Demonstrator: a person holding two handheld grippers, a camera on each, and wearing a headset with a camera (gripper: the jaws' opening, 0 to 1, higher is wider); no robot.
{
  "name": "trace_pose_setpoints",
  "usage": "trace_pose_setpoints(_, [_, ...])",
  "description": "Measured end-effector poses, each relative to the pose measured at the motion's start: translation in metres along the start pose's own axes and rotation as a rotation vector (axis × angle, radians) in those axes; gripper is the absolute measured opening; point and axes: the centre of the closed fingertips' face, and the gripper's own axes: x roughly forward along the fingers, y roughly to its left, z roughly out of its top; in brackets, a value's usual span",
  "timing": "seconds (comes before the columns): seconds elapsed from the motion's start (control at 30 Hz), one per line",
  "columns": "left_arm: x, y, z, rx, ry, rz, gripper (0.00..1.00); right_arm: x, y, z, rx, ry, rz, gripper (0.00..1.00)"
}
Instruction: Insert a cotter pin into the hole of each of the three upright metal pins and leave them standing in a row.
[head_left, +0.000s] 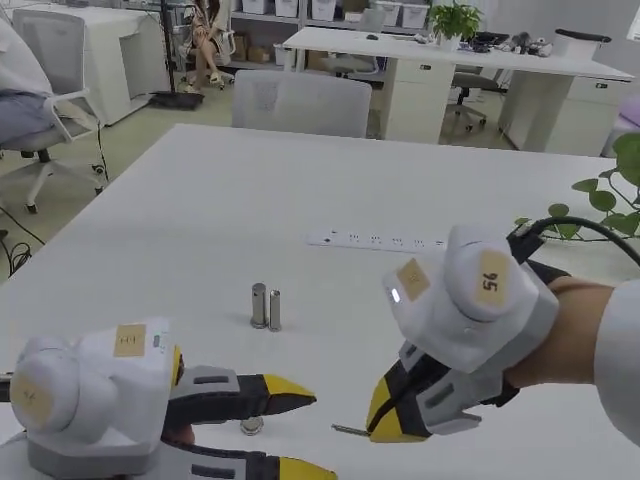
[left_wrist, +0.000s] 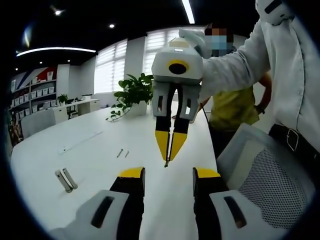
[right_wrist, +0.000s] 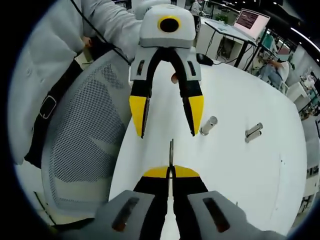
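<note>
Two short metal pins stand upright side by side in the middle of the white table; they also appear as metal pins and metal pins. A third pin sits just beside the far jaw of my left gripper, which is open and holds nothing. My right gripper is shut on a thin cotter pin, whose tip points toward the open left jaws. Two spare cotter pins lie on the table.
A white power strip lies across the table behind the pins. A leafy plant stands at the table's right edge. A grey chair is at the far side, and a mesh chair is at the near edge.
</note>
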Motion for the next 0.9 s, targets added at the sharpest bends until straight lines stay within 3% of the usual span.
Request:
trace_pose_setpoints(0.33, [0.004, -0.003, 0.002, 0.031, 0.013, -0.007, 0.20, 0.003, 0.003, 0.010, 0.000, 0.022, 0.012, 0.02])
trace_pose_setpoints(0.9, [0.004, -0.006, -0.001, 0.039, 0.035, -0.014, 0.04, 0.004, 0.008, 0.013, -0.031, 0.056, 0.031, 0.02])
